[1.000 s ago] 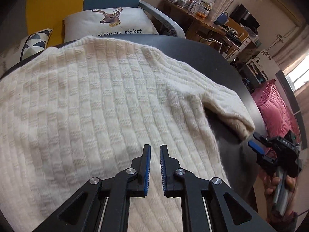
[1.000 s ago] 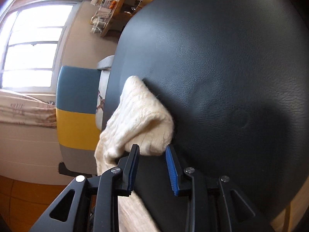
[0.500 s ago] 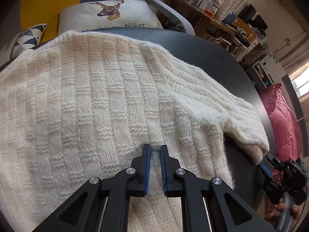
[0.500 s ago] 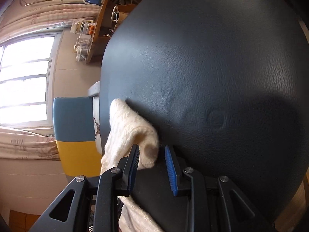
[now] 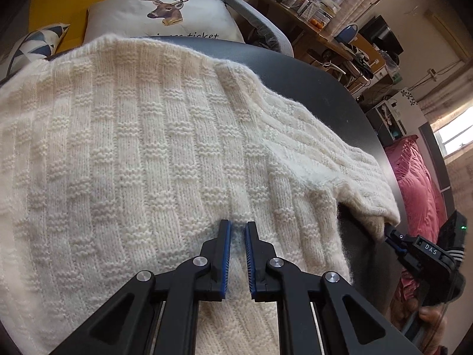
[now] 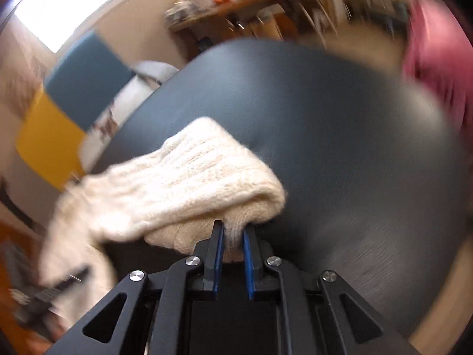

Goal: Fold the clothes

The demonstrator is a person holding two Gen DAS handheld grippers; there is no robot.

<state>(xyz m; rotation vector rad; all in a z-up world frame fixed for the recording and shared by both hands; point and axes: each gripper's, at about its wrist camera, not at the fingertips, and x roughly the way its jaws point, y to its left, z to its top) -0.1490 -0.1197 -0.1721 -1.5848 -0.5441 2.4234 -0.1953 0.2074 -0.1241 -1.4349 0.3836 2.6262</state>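
A cream knitted sweater (image 5: 147,153) lies spread over a dark round table (image 5: 310,80). My left gripper (image 5: 237,227) sits over the sweater's body with its jaws narrowly apart; whether it pinches the knit cannot be told. The sweater's sleeve (image 5: 354,171) runs to the right, and its cuff end (image 6: 207,183) is pinched between the jaws of my right gripper (image 6: 233,230), which also shows at the table's right edge in the left wrist view (image 5: 414,248). The right wrist view is blurred by motion.
A deer-print cushion (image 5: 165,14) and a patterned cushion (image 5: 32,44) lie on a blue and yellow chair (image 6: 68,94) beyond the table. A cluttered wooden desk (image 5: 325,29) stands at the back right. A pink bedcover (image 5: 419,183) lies to the right.
My right gripper has closed on the sleeve cuff and swung round, blurring its view. My left gripper has moved further in over the sweater's body.
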